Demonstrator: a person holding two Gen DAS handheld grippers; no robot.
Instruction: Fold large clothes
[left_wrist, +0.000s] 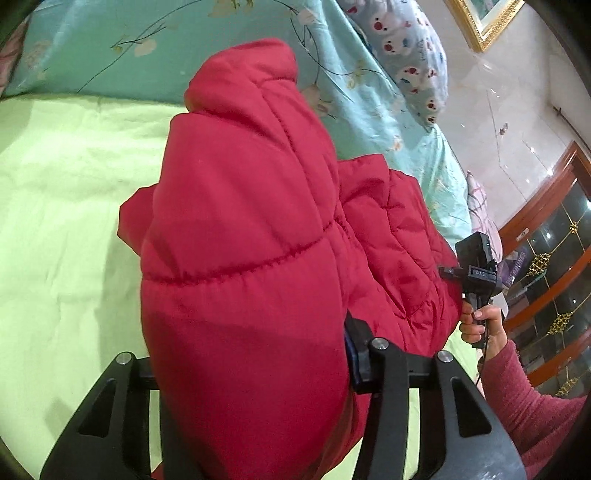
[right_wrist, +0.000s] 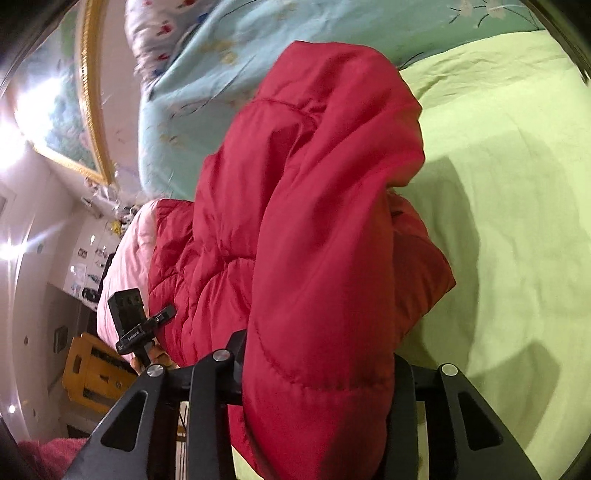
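1 red jacket (left_wrist: 236, 229) is lifted partly off the bed (left_wrist: 66, 206), which carries 1 green sheet and 1 blue floral quilt (left_wrist: 388, 122). 2 claws grip it: the left claw (left_wrist: 255, 373) pinches 1 padded fold between its jaws, and the right claw (right_wrist: 317, 369) pinches another fold likewise. 1 hand (left_wrist: 480, 325) in a red sleeve holds the right claw's handle at the jacket's edge.
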